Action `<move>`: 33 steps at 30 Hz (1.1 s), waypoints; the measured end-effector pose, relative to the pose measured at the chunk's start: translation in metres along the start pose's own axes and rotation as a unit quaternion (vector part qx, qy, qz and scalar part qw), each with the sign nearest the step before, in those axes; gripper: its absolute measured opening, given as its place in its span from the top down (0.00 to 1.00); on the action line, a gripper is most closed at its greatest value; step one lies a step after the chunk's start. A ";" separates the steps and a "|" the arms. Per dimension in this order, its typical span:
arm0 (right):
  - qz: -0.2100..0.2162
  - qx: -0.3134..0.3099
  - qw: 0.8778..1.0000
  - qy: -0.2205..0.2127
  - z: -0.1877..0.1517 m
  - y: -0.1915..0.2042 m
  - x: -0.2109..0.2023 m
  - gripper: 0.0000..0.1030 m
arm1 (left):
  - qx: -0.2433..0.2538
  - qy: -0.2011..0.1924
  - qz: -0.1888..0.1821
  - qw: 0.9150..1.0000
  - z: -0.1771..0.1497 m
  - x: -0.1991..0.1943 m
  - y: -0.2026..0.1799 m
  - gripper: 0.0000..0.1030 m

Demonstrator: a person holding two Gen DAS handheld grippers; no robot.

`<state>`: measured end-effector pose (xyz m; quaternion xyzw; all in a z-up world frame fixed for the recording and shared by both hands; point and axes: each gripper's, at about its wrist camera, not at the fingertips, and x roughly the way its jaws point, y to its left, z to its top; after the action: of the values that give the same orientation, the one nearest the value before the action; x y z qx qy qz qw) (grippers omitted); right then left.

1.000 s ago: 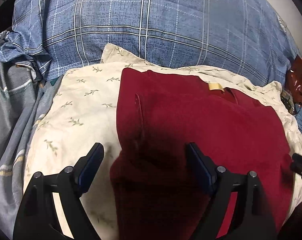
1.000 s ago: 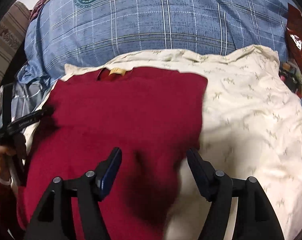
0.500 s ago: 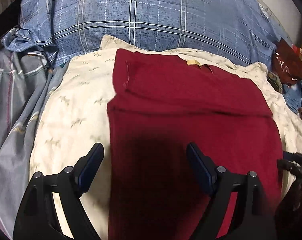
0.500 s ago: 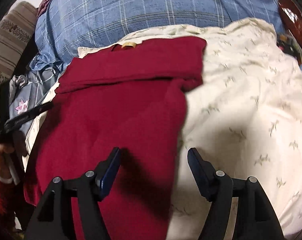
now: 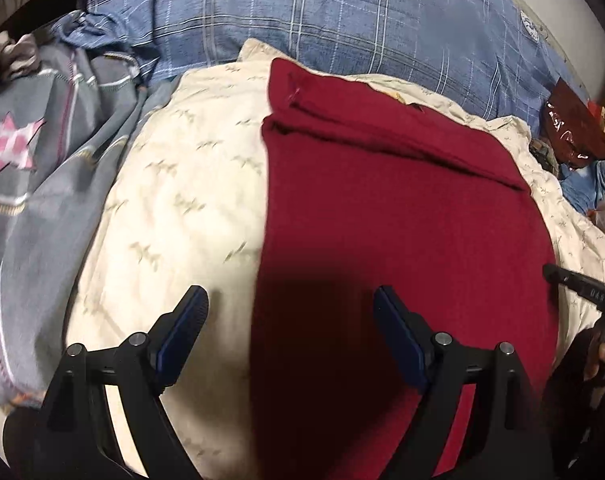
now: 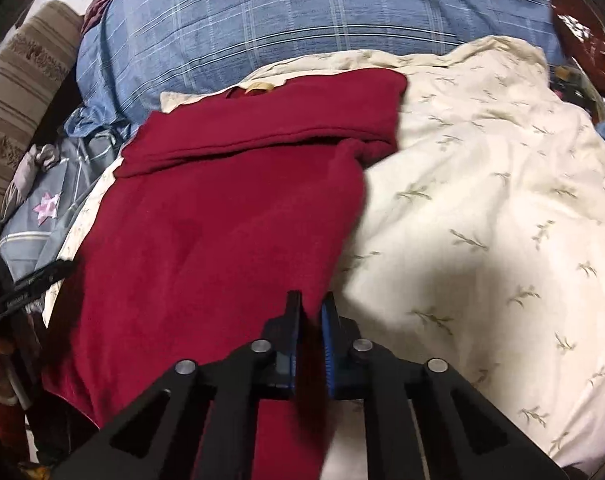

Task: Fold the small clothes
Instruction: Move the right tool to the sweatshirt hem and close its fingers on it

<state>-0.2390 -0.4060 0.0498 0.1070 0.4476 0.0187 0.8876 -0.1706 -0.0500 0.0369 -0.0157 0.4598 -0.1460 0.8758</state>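
Right gripper (image 6: 310, 312) is clamped down, its blue pads (image 6: 292, 336) pinched on the near right edge of the red garment (image 6: 222, 220). A fold of red cloth sits squeezed between the two fingers. The garment lies flat on the cream sheet (image 6: 482, 200), its far end folded over in a band, with a tan label (image 6: 258, 87) at the far edge. Cream sheet spreads wide to the right of it. Beyond, the blue plaid pillow (image 6: 302, 28) fills the far side.

Over to the left gripper (image 5: 290, 312): jaws wide apart, nothing in them. It hovers above the garment's near left edge (image 5: 382, 220), one finger over the sheet (image 5: 174, 208), the other over red cloth. To the left lies a grey cloth (image 5: 34, 184) with a pink star. At the far right sits a red bag (image 5: 574, 132). The right gripper's tip (image 5: 574, 282) shows at the garment's right edge.
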 end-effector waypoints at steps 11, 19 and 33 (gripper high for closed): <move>0.055 0.043 0.998 0.011 -0.025 -0.006 -0.027 0.35 | -0.008 0.010 -0.006 1.000 -0.027 -0.007 0.008 0.18; 0.081 0.013 0.994 0.078 -0.064 0.007 -0.034 0.32 | -0.008 0.030 -0.042 0.999 -0.044 -0.022 0.009 0.18; 0.135 0.055 0.975 0.167 -0.107 0.003 -0.005 0.30 | 0.036 0.089 -0.059 0.994 -0.075 -0.024 -0.011 0.18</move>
<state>-0.3271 -0.3851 -0.0070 0.2101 0.5711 0.1311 0.7827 -0.2464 -0.0464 0.0145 0.0020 0.5290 -0.2152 0.8209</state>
